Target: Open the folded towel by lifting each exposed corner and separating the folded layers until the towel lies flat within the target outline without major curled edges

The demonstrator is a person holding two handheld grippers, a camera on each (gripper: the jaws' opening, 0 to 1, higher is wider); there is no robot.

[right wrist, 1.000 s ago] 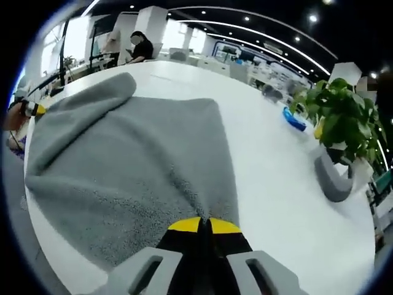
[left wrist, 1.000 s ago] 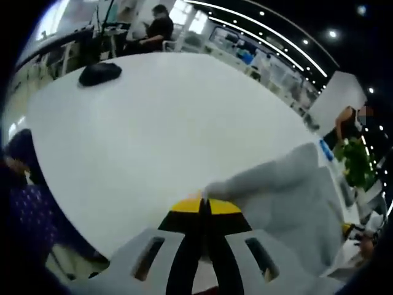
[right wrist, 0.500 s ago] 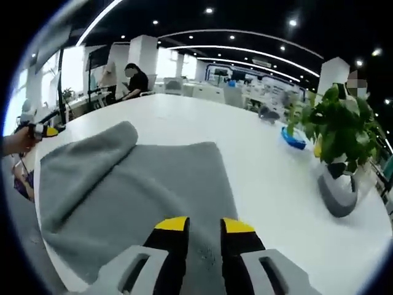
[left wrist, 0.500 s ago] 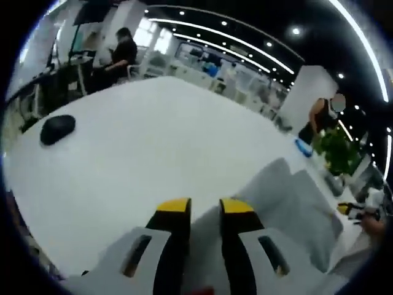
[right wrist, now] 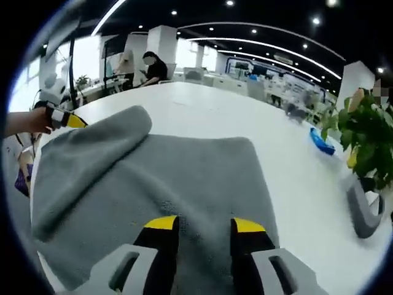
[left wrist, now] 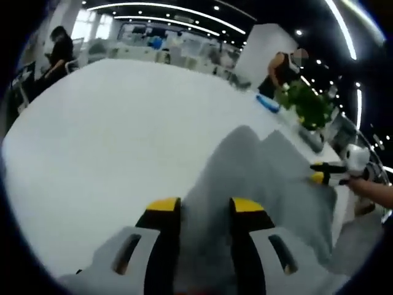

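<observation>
A grey towel [right wrist: 184, 178] lies spread on the white table [right wrist: 245, 110], with a rolled fold [right wrist: 98, 147] along its left side in the right gripper view. My right gripper [right wrist: 204, 226] hovers open over the towel's near edge, nothing between its yellow-tipped jaws. In the left gripper view the towel [left wrist: 264, 178] stretches away to the right, and my left gripper [left wrist: 206, 206] stands open above its near end. The other gripper [left wrist: 334, 172], held by a hand, shows at the towel's far edge; the left one [right wrist: 61, 117] appears at the left of the right gripper view.
A potted plant [right wrist: 368, 135] and a grey curved object [right wrist: 362, 212] stand at the table's right. A blue item [right wrist: 320, 141] lies beyond the towel. People sit or stand at the room's far side. Bare white table [left wrist: 110, 123] spreads left of the towel.
Both grippers went from shut on the towel's edges to open and let the cloth go. The towel now lies lower and flatter, and both cameras have swung.
</observation>
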